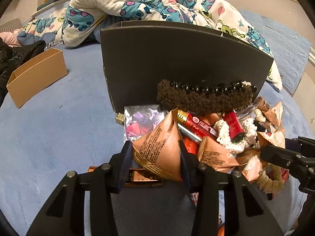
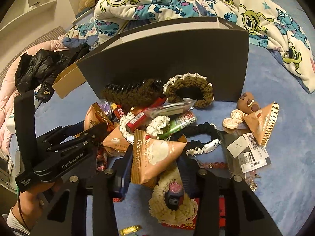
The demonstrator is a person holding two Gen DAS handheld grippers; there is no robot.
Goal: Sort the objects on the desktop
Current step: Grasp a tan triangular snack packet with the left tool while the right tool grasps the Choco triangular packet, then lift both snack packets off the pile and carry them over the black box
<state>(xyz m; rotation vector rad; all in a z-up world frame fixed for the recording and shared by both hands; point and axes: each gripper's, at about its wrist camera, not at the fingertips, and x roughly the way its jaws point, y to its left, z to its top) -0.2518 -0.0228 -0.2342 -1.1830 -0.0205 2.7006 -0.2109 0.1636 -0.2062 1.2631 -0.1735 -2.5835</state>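
Note:
A heap of small things lies on the blue bedsheet [image 1: 49,137] before a dark grey box [image 1: 177,59]. My left gripper [image 1: 155,163] is shut on a tan pyramid snack packet [image 1: 157,147], whose sides meet both pads. My right gripper [image 2: 155,167] is shut on another tan packet [image 2: 153,157] printed "Choco Magic". The heap holds red batteries [image 1: 196,125], a green battery [image 2: 177,123], a brown fuzzy hair claw [image 1: 204,96], and white [image 1: 236,135], black [image 2: 202,135], brown [image 2: 189,90] and cream [image 2: 173,206] scrunchies. The left gripper [image 2: 92,126] also shows left of my right one.
An open brown cardboard box [image 1: 37,74] stands on the sheet to the left. A cartoon-print blanket [image 1: 137,2] is bunched behind the grey box. A black jacket [image 2: 43,66] lies at far left. A third tan packet [image 2: 261,122] and a labelled dark pouch [image 2: 246,151] lie right.

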